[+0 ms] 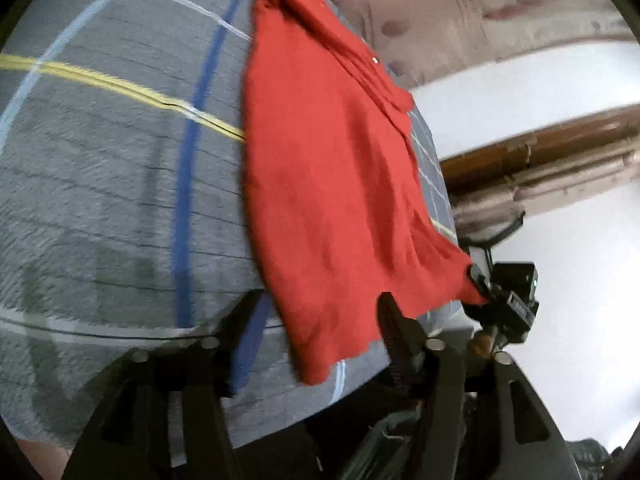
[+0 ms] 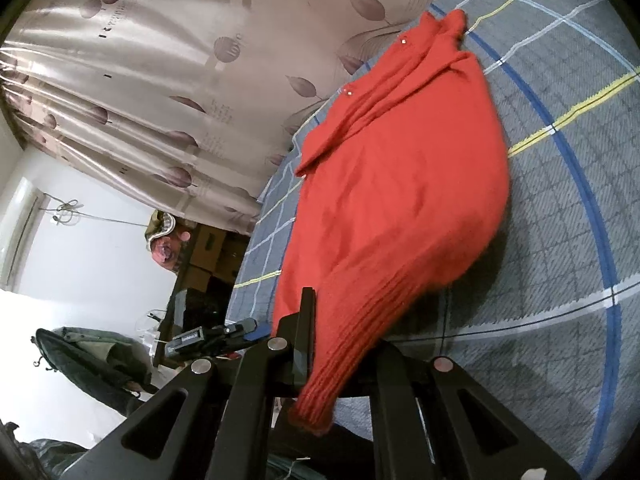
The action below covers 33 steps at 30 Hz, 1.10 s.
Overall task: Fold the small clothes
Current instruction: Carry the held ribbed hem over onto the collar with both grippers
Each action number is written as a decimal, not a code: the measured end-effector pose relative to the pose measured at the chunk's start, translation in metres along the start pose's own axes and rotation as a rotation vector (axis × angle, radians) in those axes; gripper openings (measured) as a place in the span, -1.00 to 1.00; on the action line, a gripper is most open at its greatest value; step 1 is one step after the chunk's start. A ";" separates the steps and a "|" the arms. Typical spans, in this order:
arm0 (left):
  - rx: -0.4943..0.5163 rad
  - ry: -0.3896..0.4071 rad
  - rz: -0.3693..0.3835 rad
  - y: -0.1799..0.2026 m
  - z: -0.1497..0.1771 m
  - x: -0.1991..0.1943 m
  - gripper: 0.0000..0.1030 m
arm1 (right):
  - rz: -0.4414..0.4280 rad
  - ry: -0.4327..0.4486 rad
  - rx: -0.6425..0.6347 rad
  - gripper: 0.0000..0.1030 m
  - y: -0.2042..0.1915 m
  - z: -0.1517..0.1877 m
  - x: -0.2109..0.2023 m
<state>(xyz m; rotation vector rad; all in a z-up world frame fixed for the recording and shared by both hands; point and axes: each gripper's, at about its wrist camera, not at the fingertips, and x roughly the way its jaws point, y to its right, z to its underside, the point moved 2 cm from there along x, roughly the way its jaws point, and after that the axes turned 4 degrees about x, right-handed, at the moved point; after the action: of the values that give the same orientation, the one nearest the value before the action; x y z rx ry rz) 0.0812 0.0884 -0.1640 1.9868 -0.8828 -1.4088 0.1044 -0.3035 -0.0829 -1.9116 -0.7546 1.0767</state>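
Red knit cardigan (image 2: 392,184) (ribbed hem) lies rumpled on plaid bedspread (image 2: 560,240).

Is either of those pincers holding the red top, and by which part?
The right gripper is shut on the red sweater at its ribbed bottom hem. The left gripper is open and holds nothing.

Black angular tool (image 2: 344,344) arms with round silver screws (image 2: 277,344)
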 end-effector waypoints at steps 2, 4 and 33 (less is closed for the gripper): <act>0.004 -0.014 0.025 0.007 -0.004 0.004 0.63 | -0.002 0.000 0.004 -0.85 0.001 0.001 0.000; -0.006 -0.007 0.068 0.009 -0.009 0.005 0.77 | -0.003 0.000 0.006 -0.85 0.001 0.000 0.000; 0.021 0.026 0.097 0.029 -0.007 0.019 0.13 | 0.013 -0.038 0.058 -0.80 0.025 0.006 0.004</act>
<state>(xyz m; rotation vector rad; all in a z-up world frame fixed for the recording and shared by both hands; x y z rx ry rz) 0.0865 0.0554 -0.1519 1.9459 -0.9720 -1.3225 0.1037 -0.3109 -0.1075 -1.8546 -0.7252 1.1343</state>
